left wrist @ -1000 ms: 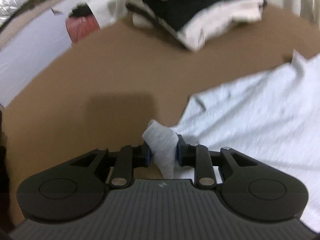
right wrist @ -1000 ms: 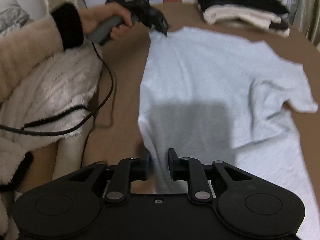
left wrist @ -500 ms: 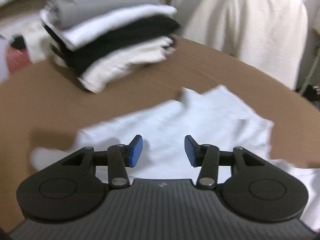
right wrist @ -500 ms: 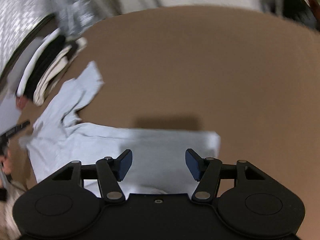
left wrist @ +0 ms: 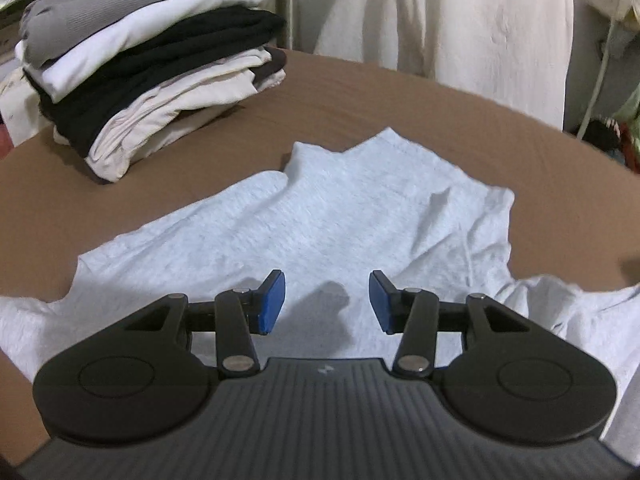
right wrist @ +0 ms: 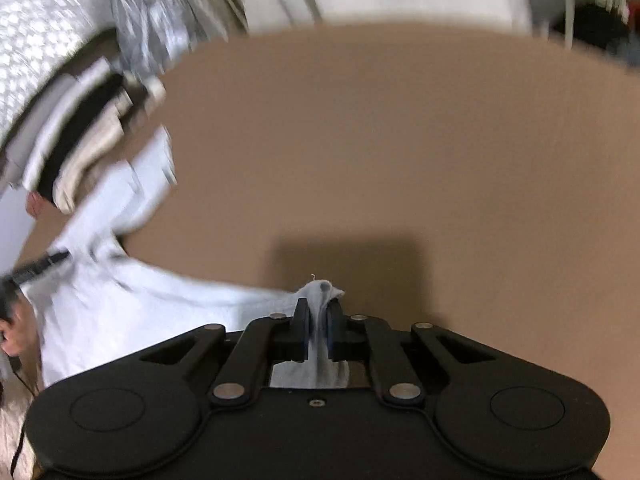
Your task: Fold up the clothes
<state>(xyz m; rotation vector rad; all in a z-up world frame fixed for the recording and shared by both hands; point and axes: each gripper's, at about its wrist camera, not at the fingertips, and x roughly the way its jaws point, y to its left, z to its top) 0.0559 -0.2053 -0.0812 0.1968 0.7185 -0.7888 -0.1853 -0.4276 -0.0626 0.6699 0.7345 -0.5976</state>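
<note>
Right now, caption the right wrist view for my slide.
Right gripper shut on a corner of the pale blue T-shirt on the brown table, folded stack at left.

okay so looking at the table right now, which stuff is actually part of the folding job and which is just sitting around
Part of the job:
- light grey T-shirt, spread on the brown table
- right gripper, shut on a corner of the shirt
- left gripper, open above the shirt

Just lying about:
- stack of folded clothes
- cream garment hanging behind the table

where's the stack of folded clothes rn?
In the left wrist view the stack of folded clothes sits upper left on the brown table, just beyond the light grey T-shirt; the right wrist view shows it blurred at far left.
</note>
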